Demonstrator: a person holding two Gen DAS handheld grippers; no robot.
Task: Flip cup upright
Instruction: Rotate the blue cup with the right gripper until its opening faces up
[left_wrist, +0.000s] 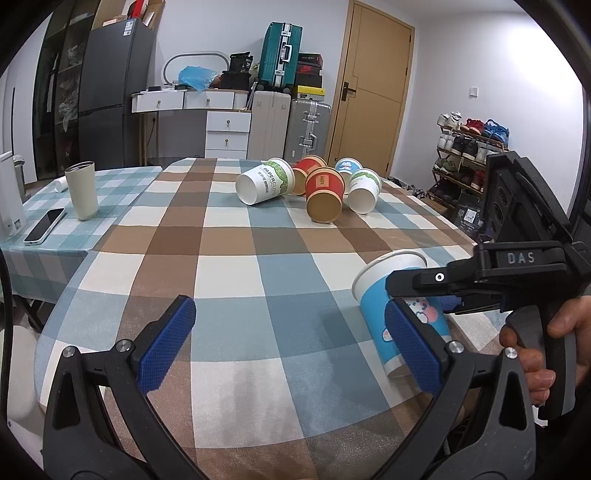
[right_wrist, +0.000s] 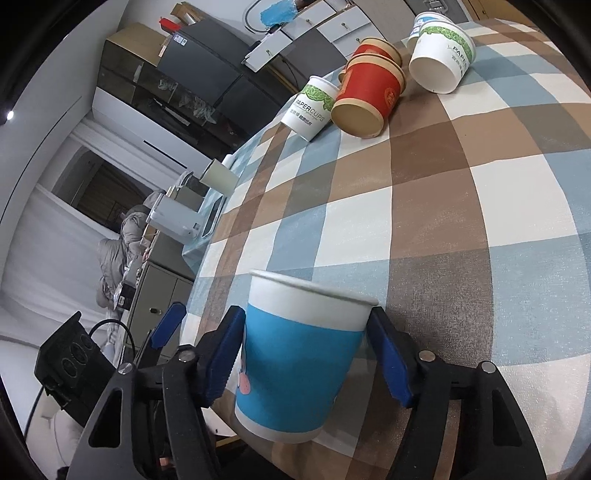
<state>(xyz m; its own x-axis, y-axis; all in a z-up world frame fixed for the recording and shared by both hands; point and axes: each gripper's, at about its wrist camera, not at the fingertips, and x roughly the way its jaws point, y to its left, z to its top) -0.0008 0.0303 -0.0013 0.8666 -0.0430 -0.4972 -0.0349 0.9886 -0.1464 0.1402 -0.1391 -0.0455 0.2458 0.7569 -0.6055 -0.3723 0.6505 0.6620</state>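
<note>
My right gripper (right_wrist: 306, 354) is shut on a blue-and-white paper cup (right_wrist: 295, 354), its blue pads (right_wrist: 225, 354) pressed on both sides. The cup is tilted, rim up and away, its base near the checked tablecloth (right_wrist: 461, 221). In the left wrist view the same cup (left_wrist: 373, 295) stands near the right front, held by the right gripper (left_wrist: 410, 291). My left gripper (left_wrist: 288, 339) is open and empty, low over the cloth just left of the cup.
Several paper cups lie on their sides at the far end: a white-green one (left_wrist: 262, 182), two red ones (left_wrist: 323, 194), another white-green one (left_wrist: 364, 190). A beige tumbler (left_wrist: 82, 190), a phone (left_wrist: 44, 225) and a white appliance (left_wrist: 9, 199) are on the left table.
</note>
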